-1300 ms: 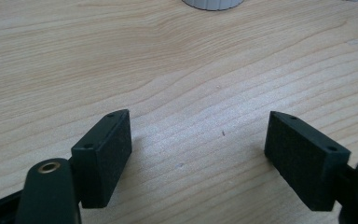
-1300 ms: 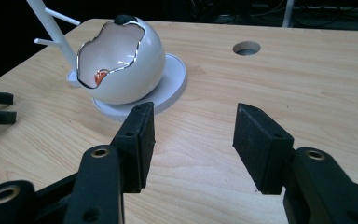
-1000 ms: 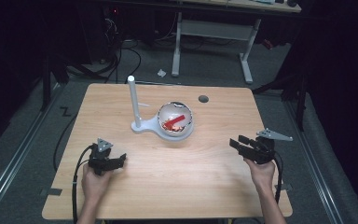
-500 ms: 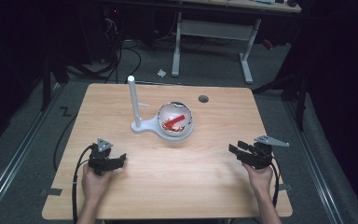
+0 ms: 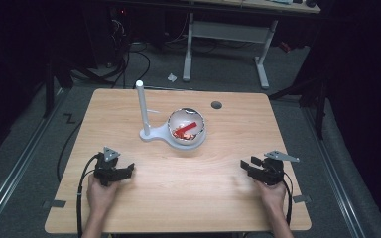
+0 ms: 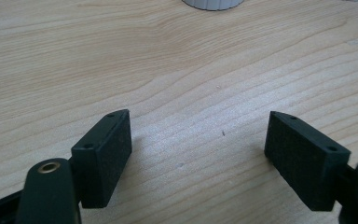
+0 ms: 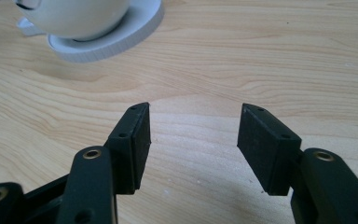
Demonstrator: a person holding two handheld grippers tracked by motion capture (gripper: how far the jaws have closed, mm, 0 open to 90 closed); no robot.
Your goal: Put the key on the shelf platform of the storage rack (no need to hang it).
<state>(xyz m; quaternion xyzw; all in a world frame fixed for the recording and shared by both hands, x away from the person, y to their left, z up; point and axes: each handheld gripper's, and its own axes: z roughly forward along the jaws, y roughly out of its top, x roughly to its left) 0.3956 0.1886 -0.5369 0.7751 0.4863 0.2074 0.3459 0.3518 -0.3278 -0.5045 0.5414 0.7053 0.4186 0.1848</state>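
Resting apart on the table — both tongs released, bowl edge-cropped.

Bowl right of post

From my remote seat, the table was lit evenly from above while the surroundings at the frame edges sank into darkness. The high view looked soft and grainy; both gripper views were bright, their upper edges blurred.
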